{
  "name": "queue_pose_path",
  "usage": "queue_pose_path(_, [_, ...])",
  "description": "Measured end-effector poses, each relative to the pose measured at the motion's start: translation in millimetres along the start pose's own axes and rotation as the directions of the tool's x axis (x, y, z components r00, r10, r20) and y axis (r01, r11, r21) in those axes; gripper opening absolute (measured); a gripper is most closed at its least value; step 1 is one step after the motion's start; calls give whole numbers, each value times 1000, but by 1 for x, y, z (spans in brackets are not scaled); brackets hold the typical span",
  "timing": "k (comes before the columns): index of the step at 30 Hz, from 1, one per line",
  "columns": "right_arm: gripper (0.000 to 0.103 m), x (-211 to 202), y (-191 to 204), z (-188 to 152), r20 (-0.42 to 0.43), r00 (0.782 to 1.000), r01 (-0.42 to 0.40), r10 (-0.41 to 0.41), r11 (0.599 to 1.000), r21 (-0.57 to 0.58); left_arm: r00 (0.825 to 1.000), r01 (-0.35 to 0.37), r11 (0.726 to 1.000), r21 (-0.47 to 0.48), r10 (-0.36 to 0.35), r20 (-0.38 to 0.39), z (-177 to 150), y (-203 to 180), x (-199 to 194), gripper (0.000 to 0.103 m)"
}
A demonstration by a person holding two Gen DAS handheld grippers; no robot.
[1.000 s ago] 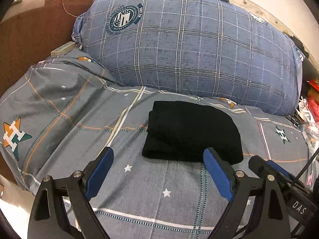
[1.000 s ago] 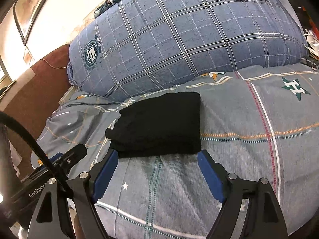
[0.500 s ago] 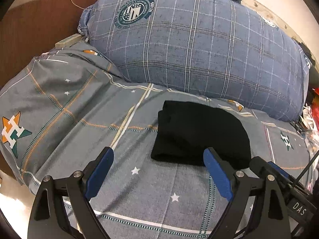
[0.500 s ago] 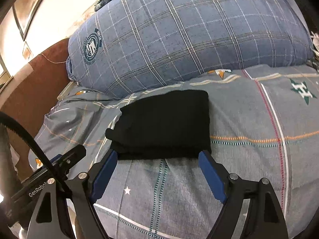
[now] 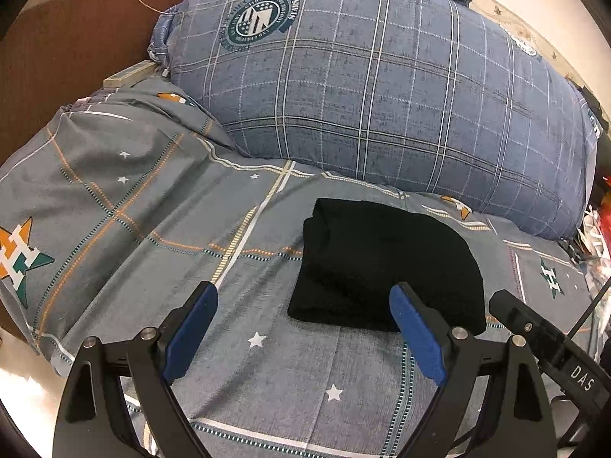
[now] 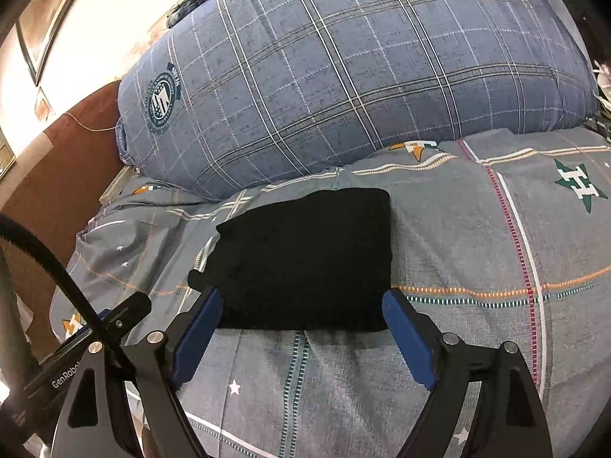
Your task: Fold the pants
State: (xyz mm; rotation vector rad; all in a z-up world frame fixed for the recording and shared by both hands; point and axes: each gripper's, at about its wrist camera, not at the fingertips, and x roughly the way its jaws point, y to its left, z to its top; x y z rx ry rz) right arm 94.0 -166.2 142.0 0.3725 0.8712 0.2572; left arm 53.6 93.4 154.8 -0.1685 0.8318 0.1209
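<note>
The black pants (image 5: 385,263) lie folded into a compact rectangle on the grey patterned bedsheet (image 5: 152,236). They also show in the right wrist view (image 6: 305,255). My left gripper (image 5: 301,305) is open and empty, hovering just short of the bundle's near left corner. My right gripper (image 6: 299,305) is open and empty, its blue pads (image 6: 408,339) straddling the bundle's near edge without touching it. The right gripper's body shows at the left view's lower right (image 5: 546,347).
A big blue plaid pillow (image 5: 374,91) lies behind the pants; it also shows in the right wrist view (image 6: 343,72). A brown headboard (image 5: 57,49) stands at the left. Cluttered items (image 5: 595,236) sit at the bed's right edge.
Both grippers stayed open. The left view shifted left, so the pants slid right in it. The right gripper moved slightly nearer the pants' near edge.
</note>
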Motion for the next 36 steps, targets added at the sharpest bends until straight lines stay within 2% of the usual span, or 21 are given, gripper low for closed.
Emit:
queue_pose_path(5, [90, 7, -8, -2, -15, 1000, -2, 3, 1000, 15, 1000, -7, 1000, 4, 6, 6, -1, -5, 4, 91])
queue_pose_path(7, [90, 9, -12, -2, -19, 1000, -2, 3, 1000, 23, 999, -12, 1000, -14, 13, 47, -1, -3, -1, 91])
queue_pose_path(8, [90, 10, -14, -2, -20, 1000, -1, 2, 1000, 28, 996, -7, 1000, -30, 10, 91, -1, -1, -9, 91])
queue_pose_path(11, [90, 9, -20, 1, -14, 1000, -1, 2, 999, 33, 969, -4, 997, -77, 23, 246, 2, 6, -35, 93])
queue_pose_path(12, [90, 9, -21, 2, -11, 1000, 3, -2, 1000, 31, 956, 4, 996, -89, 22, 293, 5, 9, -43, 103])
queue_pose_path(13, [90, 8, -22, 3, -6, 1000, 6, -6, 1000, 28, 942, 18, 995, -100, 17, 335, 8, 11, -51, 103])
queue_pose_path(15, [91, 6, -25, 6, 5, 1000, 18, -18, 1000, 22, 933, 23, 993, -113, 20, 359, 16, 14, -56, 103])
queue_pose_path(19, [91, 5, -28, 8, 8, 1000, 25, -25, 999, 25, 959, 34, 996, -88, -7, 283, 35, 14, -45, 103])
queue_pose_path(21, [91, 5, -27, 5, 7, 999, 39, -39, 999, 9, 968, 14, 997, -76, 5, 252, 41, 13, -43, 103])
queue_pose_path(25, [92, 0, -20, -1, 34, 995, 92, -90, 994, -63, 946, 3, 1000, -14, 1, 324, 44, 7, -62, 103])
queue_pose_path(27, [92, -3, -16, -4, 46, 994, 101, -97, 991, -93, 949, 6, 1000, 9, -8, 314, 45, 2, -58, 103])
queue_pose_path(31, [92, 3, -12, -8, 15, 997, 77, -76, 993, -92, 993, 44, 999, 23, -46, 113, 35, -7, -16, 103])
queue_pose_path(33, [92, 6, -12, -12, -5, 998, 69, -70, 994, -86, 999, 33, 999, 31, -34, 27, 25, -10, 0, 103])
queue_pose_path(36, [92, 8, -13, -16, -28, 997, 63, -65, 995, -84, 995, 62, 998, -16, -63, -76, 9, -4, 19, 103])
